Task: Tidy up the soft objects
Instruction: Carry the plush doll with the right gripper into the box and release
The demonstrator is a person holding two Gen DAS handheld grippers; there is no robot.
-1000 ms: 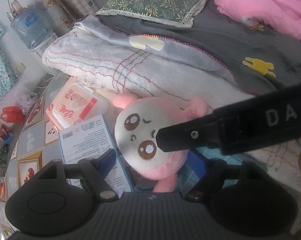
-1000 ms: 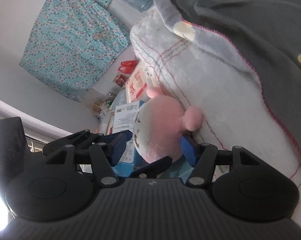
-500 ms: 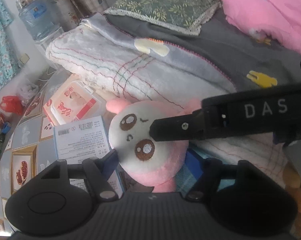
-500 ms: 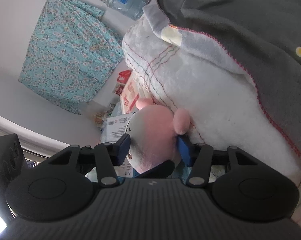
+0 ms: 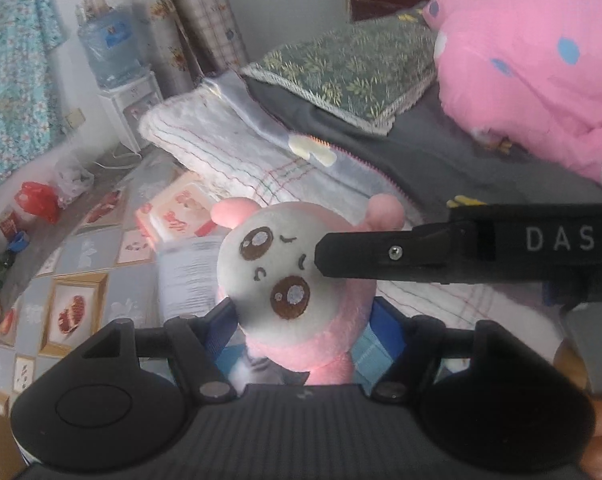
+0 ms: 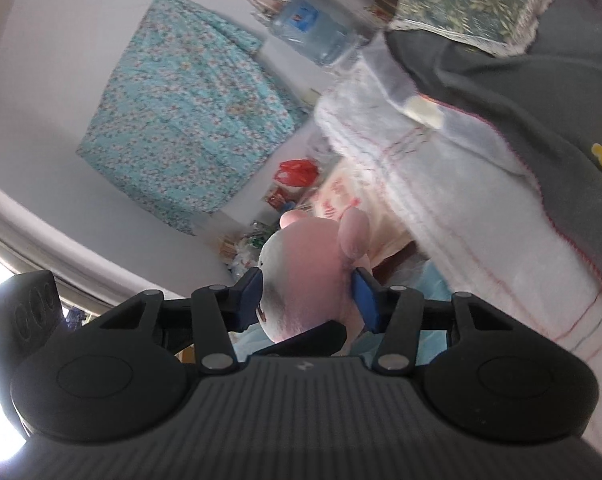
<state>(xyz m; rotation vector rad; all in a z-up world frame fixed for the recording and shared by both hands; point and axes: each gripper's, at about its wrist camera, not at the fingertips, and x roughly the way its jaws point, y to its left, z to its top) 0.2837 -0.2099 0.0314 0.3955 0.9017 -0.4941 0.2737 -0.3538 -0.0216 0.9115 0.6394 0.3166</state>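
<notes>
with both the left gripper (image 5: 301,320) and right gripper (image 6: 307,292) pinching the pink plush toy (image 5: 289,276), opposing pulls risked tearing it or slipping free.

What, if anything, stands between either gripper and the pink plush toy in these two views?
Nothing visible does. The pink plush toy sits between the pads of the left gripper, and the right gripper is shut on its head, one finger pressing against its face. No other object comes between.
</notes>
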